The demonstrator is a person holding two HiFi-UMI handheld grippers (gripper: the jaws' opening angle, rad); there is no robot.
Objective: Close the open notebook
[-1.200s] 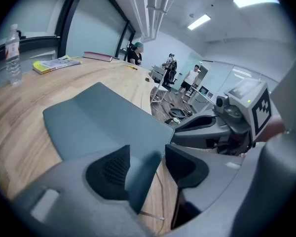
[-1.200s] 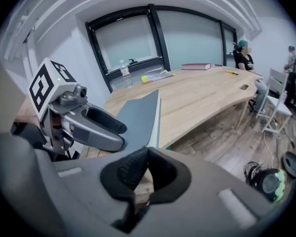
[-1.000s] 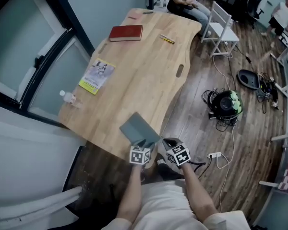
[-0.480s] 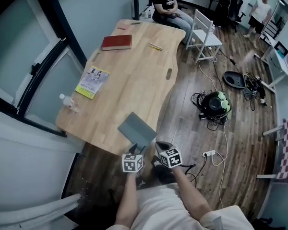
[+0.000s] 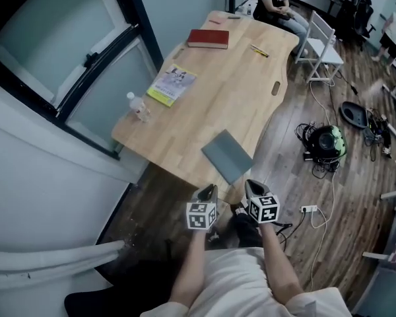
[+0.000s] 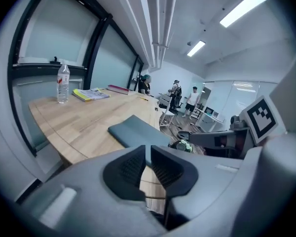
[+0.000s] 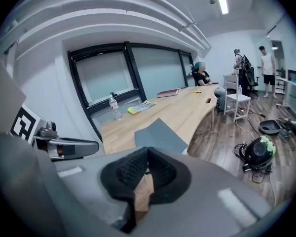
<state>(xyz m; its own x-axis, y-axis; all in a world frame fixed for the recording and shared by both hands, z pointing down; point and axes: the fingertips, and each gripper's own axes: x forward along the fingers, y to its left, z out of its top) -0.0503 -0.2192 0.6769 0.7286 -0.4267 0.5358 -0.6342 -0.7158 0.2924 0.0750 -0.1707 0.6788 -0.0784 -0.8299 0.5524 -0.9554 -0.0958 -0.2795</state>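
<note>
The grey notebook [image 5: 228, 156] lies closed and flat on the wooden table [image 5: 211, 104], close to its front edge; it also shows in the left gripper view [image 6: 138, 131] and the right gripper view [image 7: 159, 135]. Both grippers hang in front of the table edge, apart from the notebook. The jaws of my left gripper [image 5: 208, 191] [image 6: 148, 152] are closing, with a narrow gap and nothing between them. My right gripper [image 5: 252, 187] [image 7: 148, 156] is shut and empty, its pads meeting at the tips.
Farther along the table are a water bottle [image 5: 138, 105], a yellow booklet [image 5: 171, 86], a red book [image 5: 208, 38] and a pen [image 5: 259, 50]. A person [image 5: 277, 2] sits at the far end beside a white chair [image 5: 323, 41]. Cables and a round device [image 5: 328, 144] lie on the floor to the right.
Both grippers have drawn back and up from the notebook's near edge, off the table. The left jaws have narrowed. The notebook stays flat on the table.
</note>
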